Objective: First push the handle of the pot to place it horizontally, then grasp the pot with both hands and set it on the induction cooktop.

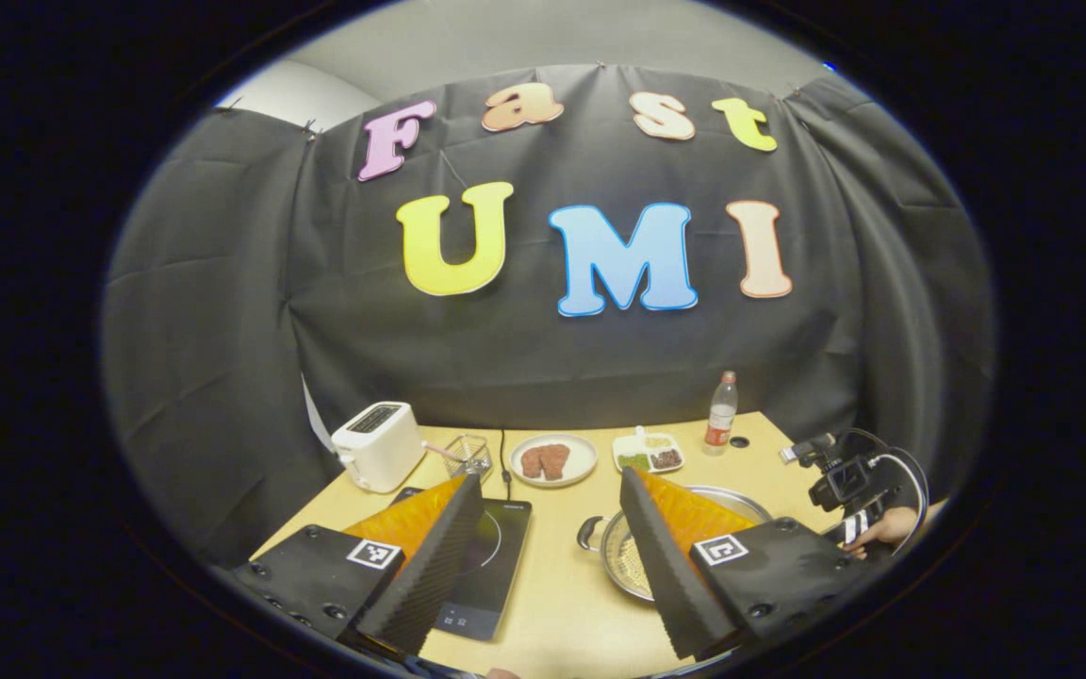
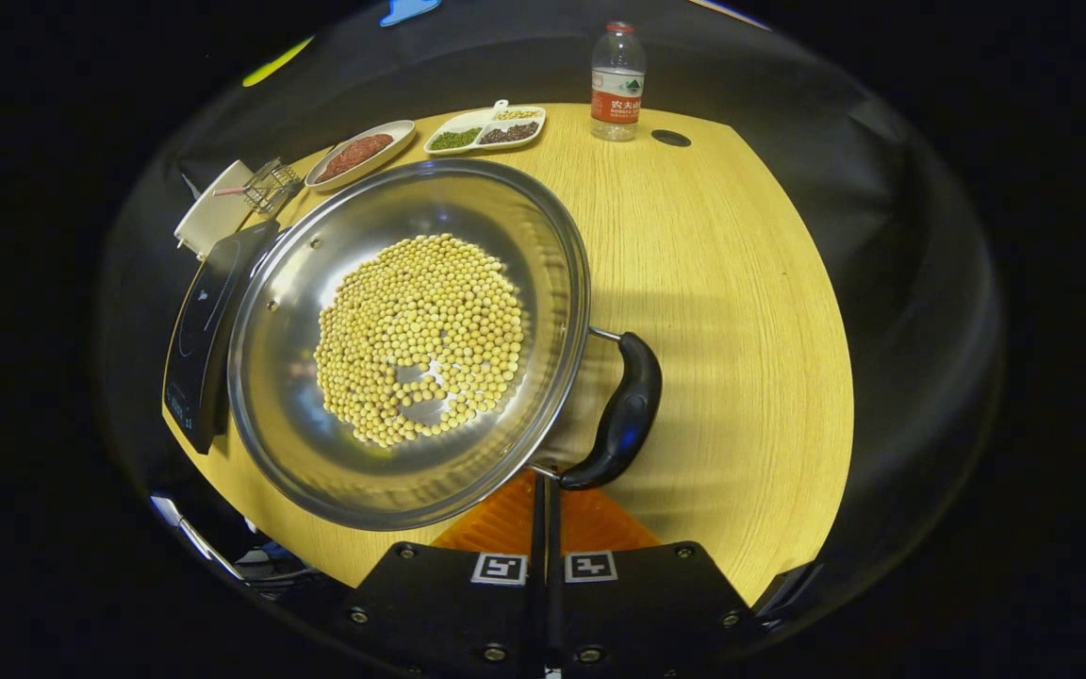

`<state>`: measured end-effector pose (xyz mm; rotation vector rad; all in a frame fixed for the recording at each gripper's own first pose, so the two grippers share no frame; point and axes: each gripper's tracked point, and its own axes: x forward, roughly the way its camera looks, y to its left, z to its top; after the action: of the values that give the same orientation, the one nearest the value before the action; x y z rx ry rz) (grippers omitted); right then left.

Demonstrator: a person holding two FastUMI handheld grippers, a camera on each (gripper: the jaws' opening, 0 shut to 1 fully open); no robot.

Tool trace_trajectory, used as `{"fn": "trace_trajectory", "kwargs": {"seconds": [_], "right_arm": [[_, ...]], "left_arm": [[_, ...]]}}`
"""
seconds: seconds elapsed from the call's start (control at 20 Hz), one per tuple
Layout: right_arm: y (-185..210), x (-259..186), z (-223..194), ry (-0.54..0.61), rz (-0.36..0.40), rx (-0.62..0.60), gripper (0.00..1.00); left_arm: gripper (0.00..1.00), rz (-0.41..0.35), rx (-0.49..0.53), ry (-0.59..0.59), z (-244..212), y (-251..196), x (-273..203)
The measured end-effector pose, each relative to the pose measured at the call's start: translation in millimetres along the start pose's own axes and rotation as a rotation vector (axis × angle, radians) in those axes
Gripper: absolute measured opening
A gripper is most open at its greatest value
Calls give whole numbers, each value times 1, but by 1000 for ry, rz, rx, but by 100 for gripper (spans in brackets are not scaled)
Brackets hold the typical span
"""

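I see my closed right hand-held gripper (image 2: 543, 490) just behind the pot (image 2: 408, 344) handle (image 2: 620, 415); my left hand-held gripper (image 1: 552, 528) hangs open, farther off.

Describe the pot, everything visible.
The pot is a wide, shallow, shiny metal pan, upright on the wooden table, holding a loose layer of pale yellow beans. A dark curved handle on wire brackets sits on its side by the right gripper, whose fingers are closed near its lower end; contact unclear. The induction cooktop lies beside the opposite rim.
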<state>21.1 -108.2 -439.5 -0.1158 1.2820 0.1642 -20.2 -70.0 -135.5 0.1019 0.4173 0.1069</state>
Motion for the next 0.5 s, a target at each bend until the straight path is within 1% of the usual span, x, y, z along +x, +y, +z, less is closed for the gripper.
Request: {"fn": "trace_trajectory", "kwargs": {"seconds": [0.25, 0.5], "right_arm": [[-13, 4, 18, -17, -63, -13, 1], [-18, 5, 30, -27, -128, 7, 0]], "left_arm": [[96, -22, -6, 13, -7, 8, 6], [97, -72, -18, 32, -17, 23, 27]]}}
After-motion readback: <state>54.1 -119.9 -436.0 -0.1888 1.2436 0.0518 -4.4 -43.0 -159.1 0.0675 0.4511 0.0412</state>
